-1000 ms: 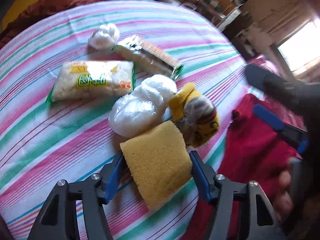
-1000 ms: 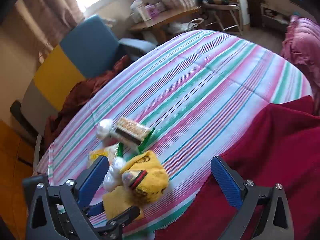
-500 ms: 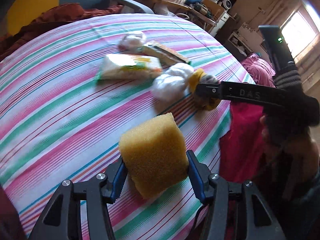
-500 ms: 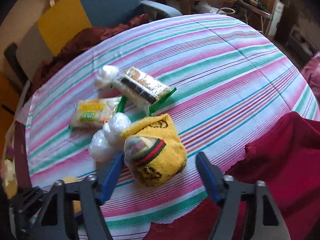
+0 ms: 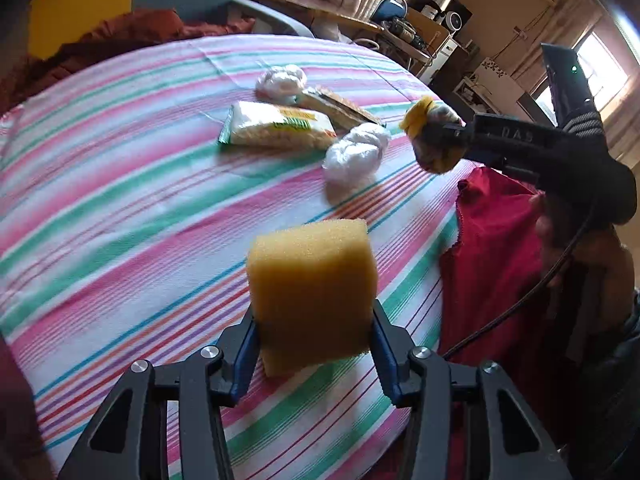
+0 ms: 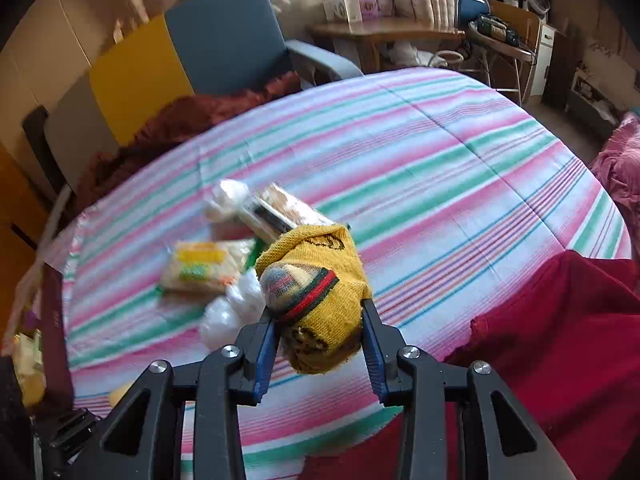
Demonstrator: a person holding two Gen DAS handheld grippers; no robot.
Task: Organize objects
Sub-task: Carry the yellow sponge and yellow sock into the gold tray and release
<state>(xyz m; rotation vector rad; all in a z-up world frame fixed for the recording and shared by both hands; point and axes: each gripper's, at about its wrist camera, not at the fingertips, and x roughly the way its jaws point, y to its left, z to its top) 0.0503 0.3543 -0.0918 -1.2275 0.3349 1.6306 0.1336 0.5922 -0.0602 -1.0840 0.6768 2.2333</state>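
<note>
The left hand-held gripper (image 5: 312, 344) is clamped on a yellow sponge (image 5: 312, 296), its blue pads pressed into the block's two sides; the sponge stands up out of the jaws, lifted clear of the striped cloth (image 5: 120, 208) that covers the surface. The right hand-held gripper (image 6: 318, 340) is clamped on a rolled yellow sock (image 6: 316, 296) with a red, green and dark band at its cuff; the sock bulges between the pads and hangs above the cloth near the surface's edge, and in the left wrist view the same sock (image 5: 434, 136) shows raised in the air at the tip of the right tool.

Four things lie grouped on the cloth beyond both tools; a white plastic bundle (image 5: 356, 156) sits nearest, just beside a flat noodle packet (image 5: 276, 126) with yellow and green print; behind the packet lies a long cracker pack (image 5: 340, 106), touching or nearly touching a smaller white bundle (image 5: 282, 82) at its far end. In the right wrist view the cracker pack (image 6: 280, 212) runs partly behind the sock, and the noodle packet (image 6: 204, 268) lies to the left of it.

A dark red cloth (image 6: 560, 340) drapes over the near right edge of the surface; a blue and yellow chair (image 6: 192, 56) stands at the far side.
</note>
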